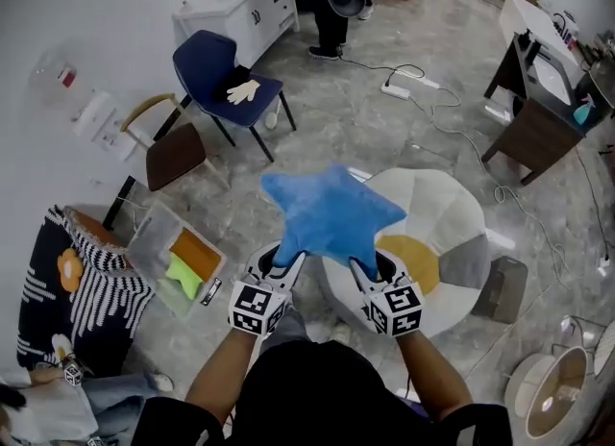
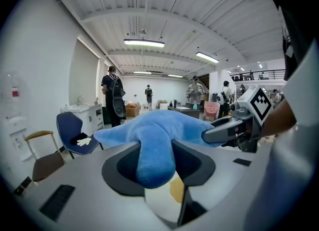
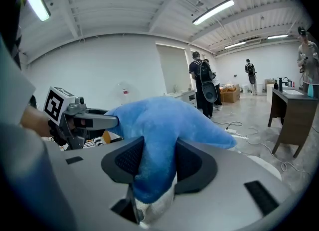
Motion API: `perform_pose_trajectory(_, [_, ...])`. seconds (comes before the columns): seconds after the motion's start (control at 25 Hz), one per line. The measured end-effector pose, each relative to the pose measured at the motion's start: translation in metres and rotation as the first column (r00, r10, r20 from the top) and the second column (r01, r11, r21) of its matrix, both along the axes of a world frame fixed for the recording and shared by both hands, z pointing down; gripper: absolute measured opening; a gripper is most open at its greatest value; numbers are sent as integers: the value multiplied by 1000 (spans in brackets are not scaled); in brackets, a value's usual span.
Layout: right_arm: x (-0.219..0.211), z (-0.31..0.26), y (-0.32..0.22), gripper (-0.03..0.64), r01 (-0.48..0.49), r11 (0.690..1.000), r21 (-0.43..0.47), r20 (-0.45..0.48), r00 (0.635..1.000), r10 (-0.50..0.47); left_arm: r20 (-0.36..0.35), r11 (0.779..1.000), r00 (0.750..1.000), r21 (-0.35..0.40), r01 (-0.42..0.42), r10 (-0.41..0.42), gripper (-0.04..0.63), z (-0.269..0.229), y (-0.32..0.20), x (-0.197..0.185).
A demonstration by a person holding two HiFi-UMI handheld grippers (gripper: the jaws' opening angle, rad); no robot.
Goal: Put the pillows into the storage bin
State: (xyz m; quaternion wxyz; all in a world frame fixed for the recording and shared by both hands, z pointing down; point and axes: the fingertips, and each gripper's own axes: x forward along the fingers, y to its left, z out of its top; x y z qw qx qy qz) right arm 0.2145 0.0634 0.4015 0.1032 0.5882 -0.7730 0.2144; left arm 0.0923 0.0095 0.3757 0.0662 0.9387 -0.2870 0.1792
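A blue star-shaped pillow (image 1: 332, 211) hangs in the air in front of me, held by both grippers. My left gripper (image 1: 287, 261) is shut on its lower left arm, and my right gripper (image 1: 365, 267) is shut on its lower right arm. In the left gripper view, that arm of the pillow (image 2: 154, 150) fills the gap between the jaws, with the right gripper (image 2: 227, 131) across from it. In the right gripper view, the other arm (image 3: 155, 155) is pinched the same way. The clear storage bin (image 1: 152, 233) stands on the floor at lower left, holding orange and green items.
A white, grey and yellow beanbag (image 1: 437, 213) lies right under the pillow. A black-and-white patterned cushion (image 1: 91, 285) sits left of the bin. A blue chair (image 1: 223, 74) and a brown chair (image 1: 173, 154) stand behind it. A dark desk (image 1: 538, 98) and floor cables (image 1: 452, 122) are at right.
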Motion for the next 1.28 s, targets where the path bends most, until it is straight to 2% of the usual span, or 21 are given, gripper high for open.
perform_pose_trajectory(0.12, [-20, -3, -14, 187, 50, 999, 8, -7, 999, -50, -15, 998, 998, 11, 65, -64, 167, -5, -8, -22])
perform_pose_trajectory(0.28, [-59, 0, -38, 189, 161, 987, 0, -35, 986, -161, -42, 983, 982, -19, 182, -183, 167, 2, -17, -67])
perform_pose_trajectory(0.48, [-138, 6, -84, 189, 272, 962, -19, -66, 960, -273, -68, 948, 946, -59, 313, -317, 167, 12, -45, -150])
perform_pose_trajectory(0.88, [-313, 12, -178, 190, 451, 892, -44, -76, 888, -453, -75, 870, 868, -83, 486, -491, 167, 22, -114, -327])
perform_pose_trajectory(1.0, [-377, 16, -197, 190, 511, 857, -60, -68, 855, -514, -67, 838, 836, -93, 538, -545, 167, 25, -124, -389])
perform_pose_trajectory(1.12, [-432, 20, -206, 190, 590, 803, -83, -72, 800, -595, -65, 787, 786, -113, 607, -615, 167, 31, -122, -443])
perform_pose_trajectory(1.28, [-480, 27, -211, 192, 669, 735, -110, -76, 732, -677, -61, 716, 716, -137, 685, -696, 168, 38, -113, -487])
